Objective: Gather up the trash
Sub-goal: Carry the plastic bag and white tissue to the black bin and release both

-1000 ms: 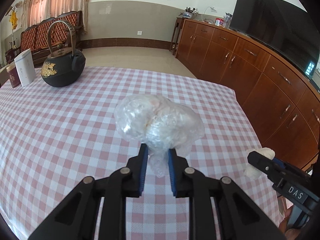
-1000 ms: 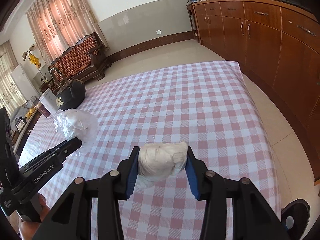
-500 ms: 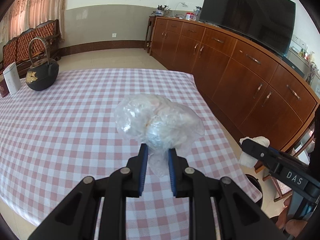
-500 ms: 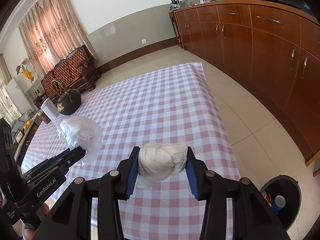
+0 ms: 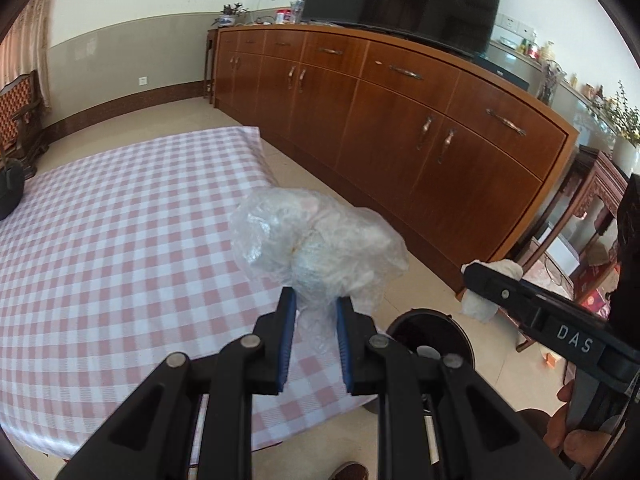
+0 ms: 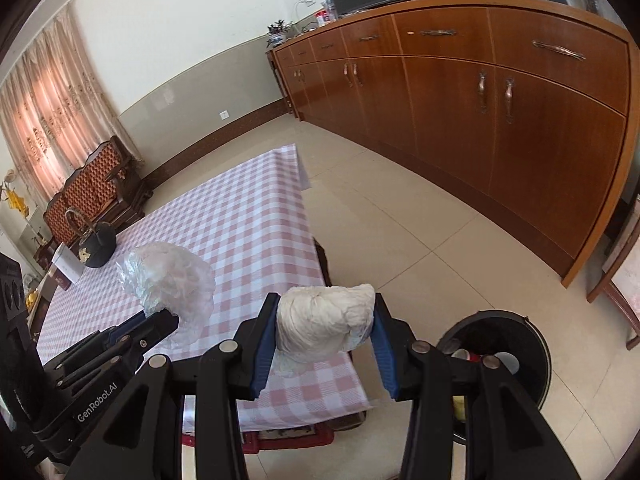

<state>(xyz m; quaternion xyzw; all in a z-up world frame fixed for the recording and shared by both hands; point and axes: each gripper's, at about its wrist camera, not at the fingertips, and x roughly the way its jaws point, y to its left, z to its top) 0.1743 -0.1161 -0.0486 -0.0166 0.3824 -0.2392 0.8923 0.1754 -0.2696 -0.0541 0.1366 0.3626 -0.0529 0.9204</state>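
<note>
**Ana:** Plastic, thin and crinkled — that is what worries me. The left gripper (image 5: 313,308) has its jaws nearly together, pinching only the twisted neck of the clear plastic bag (image 5: 316,240), and the bulk of it balloons above the pads. If the film slides, I judge it drops on the checked tablecloth (image 5: 120,248) or the floor rather than in the bin.

**Ben:** And the other one?

**Ana:** The right gripper (image 6: 325,334) is part open, clamped across a white crumpled paper wad (image 6: 326,326). It bulges past the pads at 6 o'clock, so a loose layer could peel off. In the right wrist view the black round bin (image 6: 536,344) sits on the floor at about 4 o'clock of that gripper, with some rubbish already inside — but both pieces hang over the table's corner, not over the opening. Let go now and they would likely miss.

**Ben:** Could the two grippers clash at the bin?

**Ana:** Possibly; they are near each other and the mouth looks narrow for two.

**Ben:** The room?

**Ana:** Pale tiled floor, a long brown wooden sideboard (image 5: 400,120) at 1 o'clock with a dark television on top, a black iron teapot (image 6: 96,240) at the table's far end, a carved wooden settee and pink curtains behind it.
</note>
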